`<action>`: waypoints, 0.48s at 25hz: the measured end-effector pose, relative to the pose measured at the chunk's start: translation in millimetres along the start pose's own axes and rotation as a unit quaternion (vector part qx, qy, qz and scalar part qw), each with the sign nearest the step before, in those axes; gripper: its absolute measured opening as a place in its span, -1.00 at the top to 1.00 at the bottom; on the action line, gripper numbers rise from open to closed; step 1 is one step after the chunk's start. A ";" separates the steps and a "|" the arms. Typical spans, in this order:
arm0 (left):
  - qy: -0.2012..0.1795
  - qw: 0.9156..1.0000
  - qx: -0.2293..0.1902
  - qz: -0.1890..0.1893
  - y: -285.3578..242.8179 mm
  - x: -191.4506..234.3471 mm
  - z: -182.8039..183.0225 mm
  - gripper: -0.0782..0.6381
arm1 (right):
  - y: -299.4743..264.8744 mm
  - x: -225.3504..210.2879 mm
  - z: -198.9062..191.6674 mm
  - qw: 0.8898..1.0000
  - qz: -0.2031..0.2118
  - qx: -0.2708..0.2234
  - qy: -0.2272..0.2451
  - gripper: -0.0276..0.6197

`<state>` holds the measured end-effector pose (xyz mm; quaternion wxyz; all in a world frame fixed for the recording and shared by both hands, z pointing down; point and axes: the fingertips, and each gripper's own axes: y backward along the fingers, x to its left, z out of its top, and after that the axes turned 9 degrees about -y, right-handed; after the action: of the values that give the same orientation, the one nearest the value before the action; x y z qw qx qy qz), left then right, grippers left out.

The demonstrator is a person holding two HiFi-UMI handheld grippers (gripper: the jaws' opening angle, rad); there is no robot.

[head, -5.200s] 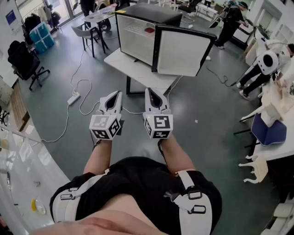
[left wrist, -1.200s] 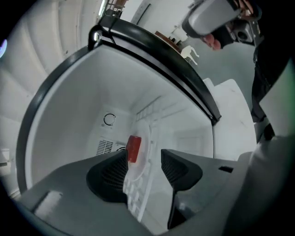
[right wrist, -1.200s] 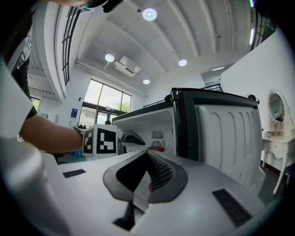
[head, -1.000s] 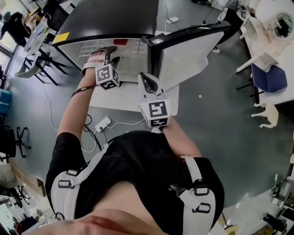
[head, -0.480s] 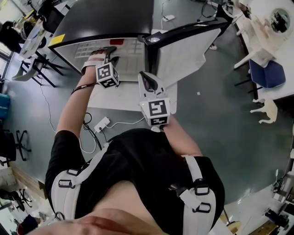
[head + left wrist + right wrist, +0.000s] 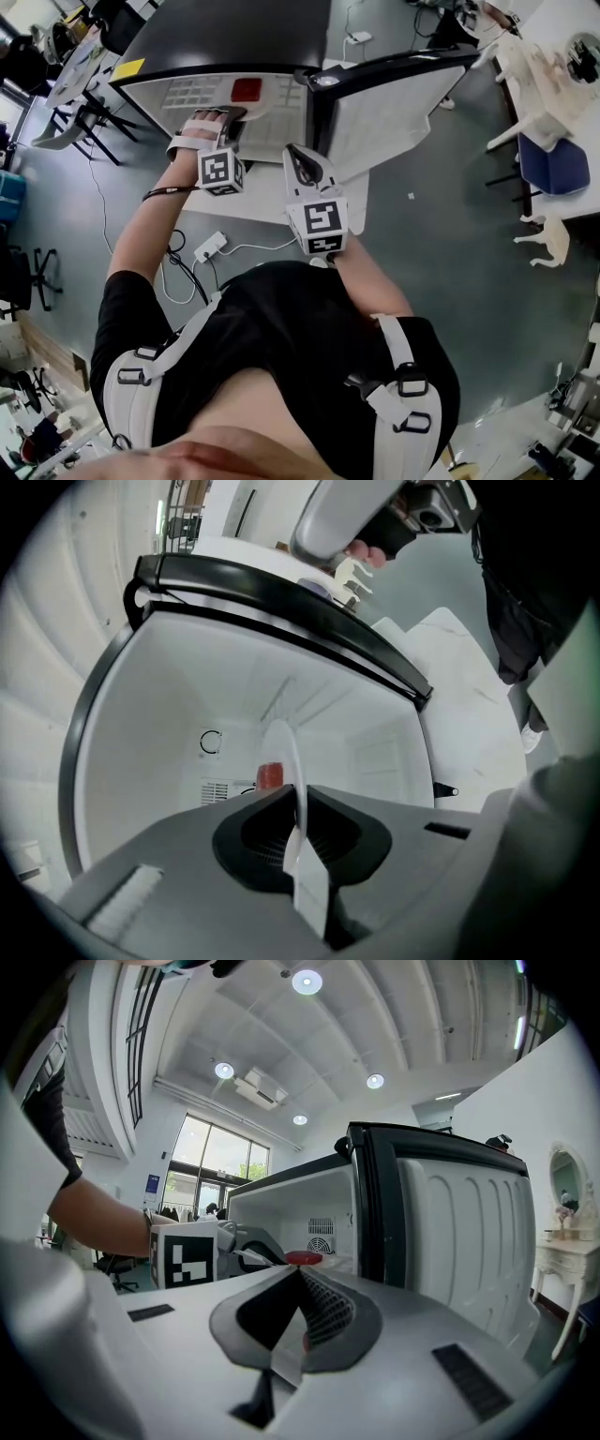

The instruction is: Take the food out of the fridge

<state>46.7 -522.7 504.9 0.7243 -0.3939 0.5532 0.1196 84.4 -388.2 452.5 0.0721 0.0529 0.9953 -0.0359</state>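
- Head view: one fridge stands on the desk, and its single door is swung wide so the inside can be reached. The left tool reaches into the fridge. One piece of red food lies further inside, just beyond it. The right tool waits outside the fridge's front, likely kept clear to leave room.
- Left gripper view: the jaws have just been closing and now pinch the rim of one white plate, seen edge-on. The food appears to sit on it, toward the fridge's back wall. Holding the rim probably lets plate and food come out together.
- Right gripper view: the right tool's jaws rest together with nothing between them. There are two tools in all.
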 end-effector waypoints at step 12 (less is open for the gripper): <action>0.000 0.999 0.018 0.040 52.5 -8.5 -1.7 0.71 | -13.6 16.6 -1.4 0.999 0.044 0.006 -0.012 0.89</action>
<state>10.5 -486.9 489.4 0.7260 -0.3581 0.5703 0.1391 66.3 -399.9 452.3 0.0851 0.0968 0.9909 -0.0398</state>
